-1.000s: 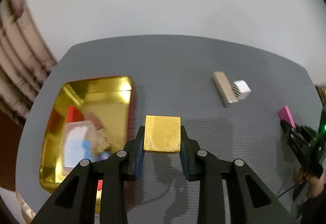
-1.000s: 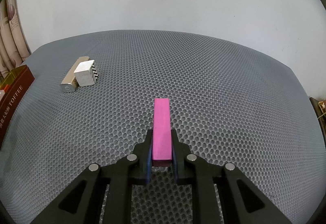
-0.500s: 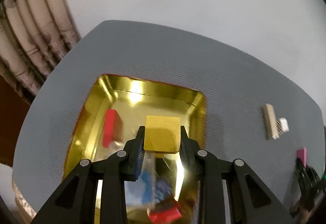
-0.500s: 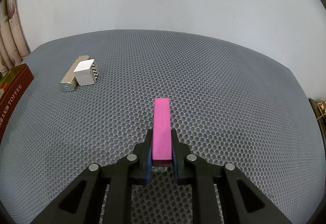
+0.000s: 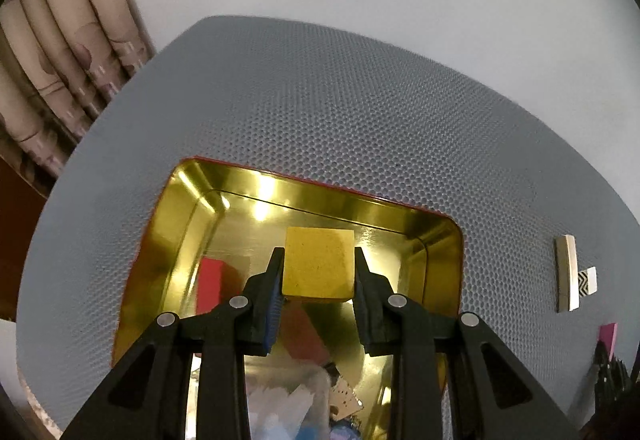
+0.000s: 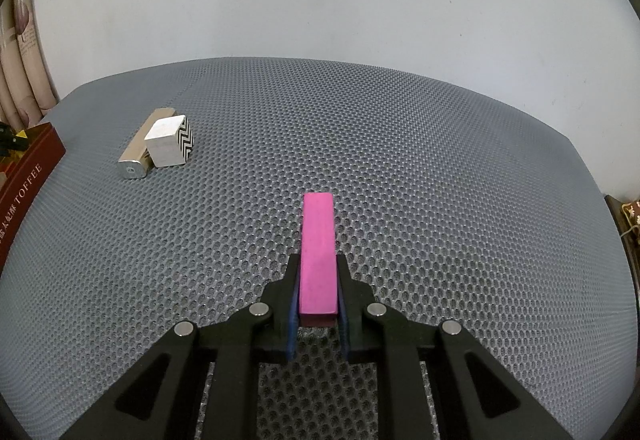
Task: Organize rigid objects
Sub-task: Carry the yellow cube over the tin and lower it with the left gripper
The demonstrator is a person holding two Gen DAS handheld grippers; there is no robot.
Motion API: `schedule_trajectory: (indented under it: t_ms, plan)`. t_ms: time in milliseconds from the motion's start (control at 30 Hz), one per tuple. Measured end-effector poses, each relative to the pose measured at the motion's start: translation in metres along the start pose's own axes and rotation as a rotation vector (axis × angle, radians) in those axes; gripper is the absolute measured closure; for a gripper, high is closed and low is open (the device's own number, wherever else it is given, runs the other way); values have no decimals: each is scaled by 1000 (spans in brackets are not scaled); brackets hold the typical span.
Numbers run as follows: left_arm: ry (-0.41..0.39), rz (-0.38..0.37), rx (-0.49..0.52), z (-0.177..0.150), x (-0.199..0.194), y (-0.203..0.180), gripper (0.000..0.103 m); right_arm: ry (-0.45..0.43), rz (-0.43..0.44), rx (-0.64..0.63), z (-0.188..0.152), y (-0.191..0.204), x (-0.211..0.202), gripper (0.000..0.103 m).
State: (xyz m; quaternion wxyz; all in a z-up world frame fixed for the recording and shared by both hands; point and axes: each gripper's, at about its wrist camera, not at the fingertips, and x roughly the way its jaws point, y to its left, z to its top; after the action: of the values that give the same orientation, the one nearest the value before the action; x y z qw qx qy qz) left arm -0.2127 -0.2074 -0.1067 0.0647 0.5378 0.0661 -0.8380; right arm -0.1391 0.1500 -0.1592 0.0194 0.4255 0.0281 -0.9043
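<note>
Since the earlier frame the left tool (image 5: 319, 272), gripping the yellow block (image 5: 319, 267), is travelling from the grey worktop (image 5: 320, 119) to above the gold tin (image 5: 420, 224). The right tool (image 6: 318, 292) is keeping its pinch on the pink bar (image 6: 318, 252), resting on the worktop. Releasing well likely means lowering over bare tin floor, clear of the red block (image 5: 214, 282).

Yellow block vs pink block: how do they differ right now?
Shape: the yellow block looks squat and roughly square; the pink block is a long narrow bar.
Place: the yellow block hangs over the open gold tin; the pink block is over bare grey mat.
Grip: the left gripper spans the yellow block's width; the right gripper pinches the pink block's near end, the rest sticking out forward.
Shared: both are clamped between jaws.
</note>
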Motion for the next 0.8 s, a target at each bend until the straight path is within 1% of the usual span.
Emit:
schedule_trajectory:
  t_ms: [133, 467, 633, 800]
  plan:
    - [31, 5, 22, -1, 11, -8, 76, 0, 4, 4, -1, -5, 1, 87]
    - [28, 19, 26, 1, 15, -13, 76, 0, 2, 1, -3, -6, 0, 87]
    - [41, 27, 37, -1, 18, -17, 76, 0, 2, 1, -3, -8, 0, 87]
    - [51, 24, 25, -2, 22, -17, 75, 0, 1, 0, -3, -9, 0, 87]
